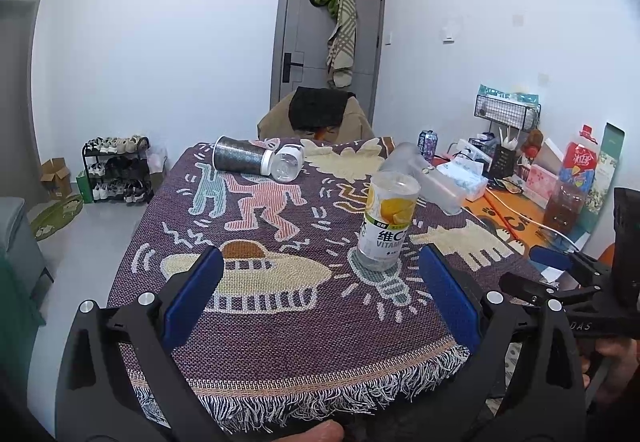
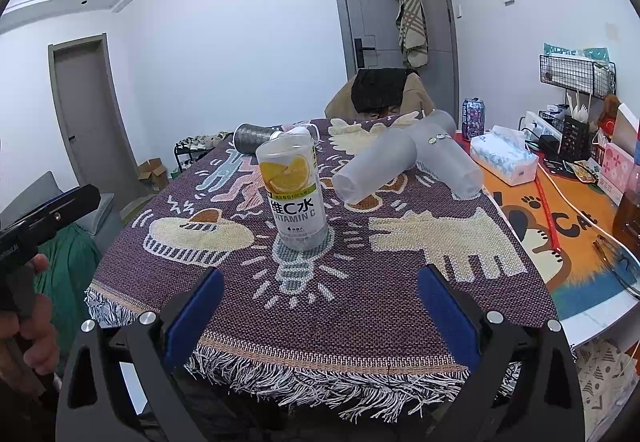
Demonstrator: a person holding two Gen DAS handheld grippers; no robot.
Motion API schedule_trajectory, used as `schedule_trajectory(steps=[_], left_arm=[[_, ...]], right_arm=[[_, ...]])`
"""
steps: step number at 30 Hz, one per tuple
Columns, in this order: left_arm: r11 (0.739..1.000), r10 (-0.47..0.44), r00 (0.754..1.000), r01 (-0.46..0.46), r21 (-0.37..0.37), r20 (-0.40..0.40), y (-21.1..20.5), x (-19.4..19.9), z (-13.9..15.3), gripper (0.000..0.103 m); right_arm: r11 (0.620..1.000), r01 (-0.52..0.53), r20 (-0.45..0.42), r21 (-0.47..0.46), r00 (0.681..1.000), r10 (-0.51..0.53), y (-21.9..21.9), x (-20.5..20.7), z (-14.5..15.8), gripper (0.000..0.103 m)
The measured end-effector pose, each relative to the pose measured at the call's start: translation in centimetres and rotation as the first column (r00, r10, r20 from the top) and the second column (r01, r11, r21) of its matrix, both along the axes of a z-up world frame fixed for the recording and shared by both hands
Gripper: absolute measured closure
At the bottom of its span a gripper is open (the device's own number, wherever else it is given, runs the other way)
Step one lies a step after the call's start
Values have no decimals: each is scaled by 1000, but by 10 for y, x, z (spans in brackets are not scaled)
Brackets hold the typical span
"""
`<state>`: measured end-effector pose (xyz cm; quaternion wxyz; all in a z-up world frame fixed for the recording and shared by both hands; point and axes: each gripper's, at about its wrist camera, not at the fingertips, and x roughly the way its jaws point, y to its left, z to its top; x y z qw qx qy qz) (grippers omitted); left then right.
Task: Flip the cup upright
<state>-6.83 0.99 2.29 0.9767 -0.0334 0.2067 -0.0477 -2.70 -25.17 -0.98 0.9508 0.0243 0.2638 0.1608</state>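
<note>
- Left tool [image 1: 320, 298]: blue pads spread wide, nothing between them. It hovers over the near fringed edge of the counter [image 1: 496, 201].
- Right tool [image 2: 320, 306]: blue pads likewise spread wide and empty, over the same near edge. A hand [image 2: 36, 326] grips the other tool's handle at the left border of the right wrist view.
- Woven cloth [image 2: 360, 306]: purple with cartoon figures, covering the counter; its fringe hangs off the near side.
- Vitamin C bottle [image 2: 294, 197]: clear, lemon label, standing inverted on the cloth's light-bulb motif, ahead of both tools and apart from them. It appears to rest on its narrower end, with the flat base on top.
- Frosted cup [image 2: 374, 171]: translucent, lying on its side beyond and to the right of the bottle, with its closed base toward the camera. A second frosted cup [image 2: 448, 157] lies on its side just behind it; the two appear to touch.
- Glitter tumbler [image 1: 242, 161]: dark, white rim, on its side at the far left of the cloth, next to a clear jar [image 1: 288, 161] also on its side.
- Tissue box [image 2: 504, 157]: on the orange mat to the right of the cloth.
- Chair [image 1: 316, 113]: draped with dark cloth, behind the counter in front of a grey door [image 1: 304, 21].
</note>
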Motion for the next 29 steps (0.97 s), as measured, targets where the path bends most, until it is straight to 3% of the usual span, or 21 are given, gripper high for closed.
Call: schedule_trajectory(steps=[17, 29], left_arm=[[999, 40, 999, -41, 29, 22, 1, -1, 1, 6], [999, 41, 999, -41, -4, -10, 9, 19, -10, 6]], right_arm=[[1000, -3, -3, -4, 1000, 3, 0, 1, -3, 8], [1000, -2, -40, -27, 999, 1, 5, 26, -13, 8]])
